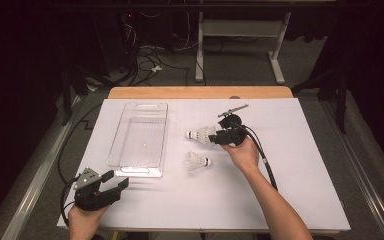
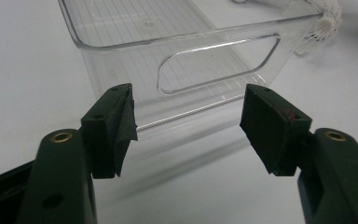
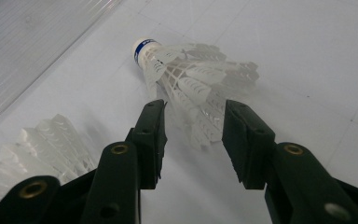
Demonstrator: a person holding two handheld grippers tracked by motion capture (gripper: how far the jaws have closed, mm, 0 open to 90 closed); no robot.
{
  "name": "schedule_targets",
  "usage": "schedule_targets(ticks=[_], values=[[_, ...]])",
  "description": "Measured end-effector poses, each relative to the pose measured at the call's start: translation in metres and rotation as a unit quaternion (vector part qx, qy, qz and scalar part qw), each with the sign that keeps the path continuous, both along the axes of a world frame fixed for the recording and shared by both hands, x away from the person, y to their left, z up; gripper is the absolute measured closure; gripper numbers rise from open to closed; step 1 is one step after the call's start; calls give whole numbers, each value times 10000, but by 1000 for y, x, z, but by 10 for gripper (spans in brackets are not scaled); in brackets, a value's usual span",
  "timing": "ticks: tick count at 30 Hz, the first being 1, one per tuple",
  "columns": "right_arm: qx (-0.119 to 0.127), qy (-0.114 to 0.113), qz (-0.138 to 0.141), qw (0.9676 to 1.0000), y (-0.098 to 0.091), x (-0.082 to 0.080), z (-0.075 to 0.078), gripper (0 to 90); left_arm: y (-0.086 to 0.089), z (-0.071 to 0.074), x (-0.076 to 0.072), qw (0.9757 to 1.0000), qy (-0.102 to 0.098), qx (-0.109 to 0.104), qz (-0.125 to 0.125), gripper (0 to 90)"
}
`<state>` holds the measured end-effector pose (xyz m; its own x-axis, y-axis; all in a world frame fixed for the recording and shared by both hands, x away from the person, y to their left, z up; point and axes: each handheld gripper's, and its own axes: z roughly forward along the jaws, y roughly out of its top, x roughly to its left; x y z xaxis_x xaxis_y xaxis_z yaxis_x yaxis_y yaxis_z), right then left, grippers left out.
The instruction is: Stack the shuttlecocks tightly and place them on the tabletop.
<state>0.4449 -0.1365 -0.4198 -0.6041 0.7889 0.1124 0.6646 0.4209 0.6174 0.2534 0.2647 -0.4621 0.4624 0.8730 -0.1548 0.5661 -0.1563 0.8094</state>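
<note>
High view first: the right hand-held gripper point(image 1: 219, 135) is held out over the middle of the white desk point(image 1: 300, 165) by a forearm stretched forward from the bottom edge, the hand wrapped around its body and the jaws pointed left. Its tips are seen at the feathered skirt of the far shuttlecock point(image 1: 201, 134), whose cork points toward the clear plastic bin point(image 1: 139, 134). A near shuttlecock point(image 1: 196, 161) is seen just below it, cork to the right, apart from the gripper. The left hand-held gripper point(image 1: 117, 181) is held low at the near left corner of the desk, its jaws angled up and right toward the bin's near end.

Left gripper view: the two jaws are spread wide with nothing between them, and the bin's point(image 2: 223, 65) handle cut-out is faced just ahead.

Right gripper view: the jaws are parted, and the skirt of the far shuttlecock point(image 3: 186, 77) is seen reaching between their tips; whether the pads touch the feathers cannot be told. The near shuttlecock point(image 3: 46, 144) is seen lying on the desk to the left.
</note>
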Motion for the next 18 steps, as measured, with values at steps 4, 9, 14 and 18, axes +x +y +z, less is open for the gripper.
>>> schedule_targets(ticks=[4, 9, 14, 18], values=[[-39, -49, 19, 10000, -1, -4, 2, 594, 0, 0, 1, 10000, 17, 29, -1, 361], [-9, -87, 29, 10000, -5, -10, 4, 618, -1, 0, 2, 10000, 15, 8, -4, 361], [67, -44, 22, 10000, -10, -16, 2, 611, -1, 0, 1, 10000, 8, 36, 5, 361], [88, -89, -27, 9999, -12, -22, 4, 586, 0, 0, 1, 10000, 10, 9, 28, 361]])
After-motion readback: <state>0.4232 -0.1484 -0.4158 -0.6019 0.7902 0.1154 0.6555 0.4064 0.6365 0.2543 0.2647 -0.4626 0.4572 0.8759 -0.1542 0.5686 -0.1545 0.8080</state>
